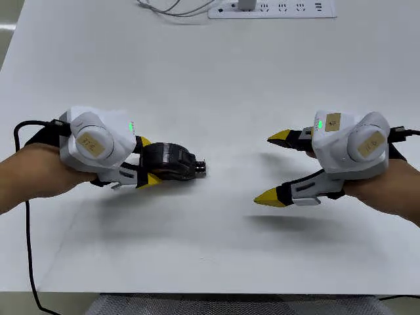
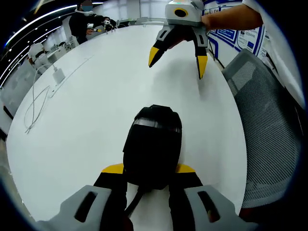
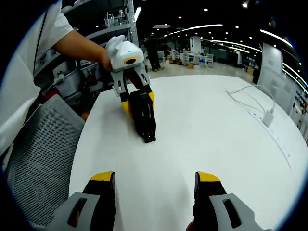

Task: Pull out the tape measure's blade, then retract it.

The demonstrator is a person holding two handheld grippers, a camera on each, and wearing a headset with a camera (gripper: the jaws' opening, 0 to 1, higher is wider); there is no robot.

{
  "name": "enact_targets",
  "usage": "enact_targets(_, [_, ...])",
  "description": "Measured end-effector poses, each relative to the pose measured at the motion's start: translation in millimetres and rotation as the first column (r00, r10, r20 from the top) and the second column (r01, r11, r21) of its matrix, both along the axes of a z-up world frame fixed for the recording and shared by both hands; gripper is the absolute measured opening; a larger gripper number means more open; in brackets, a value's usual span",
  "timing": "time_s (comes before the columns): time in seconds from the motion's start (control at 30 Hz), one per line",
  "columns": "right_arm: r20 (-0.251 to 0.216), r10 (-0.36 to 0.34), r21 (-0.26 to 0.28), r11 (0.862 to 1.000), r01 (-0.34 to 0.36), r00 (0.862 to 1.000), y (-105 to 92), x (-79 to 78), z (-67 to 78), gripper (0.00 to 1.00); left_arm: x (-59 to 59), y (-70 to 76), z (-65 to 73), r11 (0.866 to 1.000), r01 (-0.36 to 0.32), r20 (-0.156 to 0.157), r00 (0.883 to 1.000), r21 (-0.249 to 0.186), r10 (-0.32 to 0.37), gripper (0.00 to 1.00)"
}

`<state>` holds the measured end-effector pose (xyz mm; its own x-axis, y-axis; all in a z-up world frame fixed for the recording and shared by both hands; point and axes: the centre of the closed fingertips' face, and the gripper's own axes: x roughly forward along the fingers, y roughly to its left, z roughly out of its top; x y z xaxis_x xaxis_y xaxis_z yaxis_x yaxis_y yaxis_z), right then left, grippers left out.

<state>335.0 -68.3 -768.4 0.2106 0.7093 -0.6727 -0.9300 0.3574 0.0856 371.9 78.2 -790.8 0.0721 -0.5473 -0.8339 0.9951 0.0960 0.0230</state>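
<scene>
Left gripper (image 1: 149, 160): clamped around the black tape measure (image 1: 172, 161), which is rested on the white table (image 1: 216, 85).
Right gripper (image 1: 273, 168): jaws spread, held well apart from it.

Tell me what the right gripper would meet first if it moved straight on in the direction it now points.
Probably the front end of the tape measure, which the left gripper holds; only bare table lies between. Depth is unclear.

Bare table (image 1: 216, 92) lies open between tape measure (image 1: 172, 161) and right tongs (image 1: 272, 168); a power strip (image 1: 272, 8) sits well back.
</scene>
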Motion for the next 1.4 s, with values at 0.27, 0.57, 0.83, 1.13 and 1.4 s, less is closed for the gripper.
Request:
enact_targets(0.27, [0.047,0.042,0.011,0.999,-0.042,0.998,19.5,12.1,-4.4,0.51,0.1,-0.2,-0.2,1.000,-0.001,0.000,1.000,0.001,0.001,0.28])
enact_targets(0.57, [0.055,0.068,0.025,0.997,-0.069,0.996,35.8,21.5,-8.8,0.44,0.0,-0.2,0.1,1.000,0.003,-0.009,1.000,0.003,-0.003,0.28])
enact_targets(0.83, [0.050,0.099,0.040,0.994,-0.101,0.994,50.2,23.3,-14.0,0.40,-0.2,-0.3,0.4,1.000,0.004,-0.012,1.000,0.001,-0.004,0.28])
enact_targets(1.13, [0.047,0.122,0.055,0.991,-0.124,0.991,64.4,23.6,-20.5,0.35,-0.5,-0.3,0.1,1.000,0.006,-0.014,1.000,0.000,-0.006,0.28])
enact_targets(1.4, [0.055,0.146,0.066,0.987,-0.149,0.988,76.0,22.9,-23.3,0.29,-0.2,-0.5,-0.1,1.000,0.007,-0.015,1.000,0.000,-0.007,0.28])
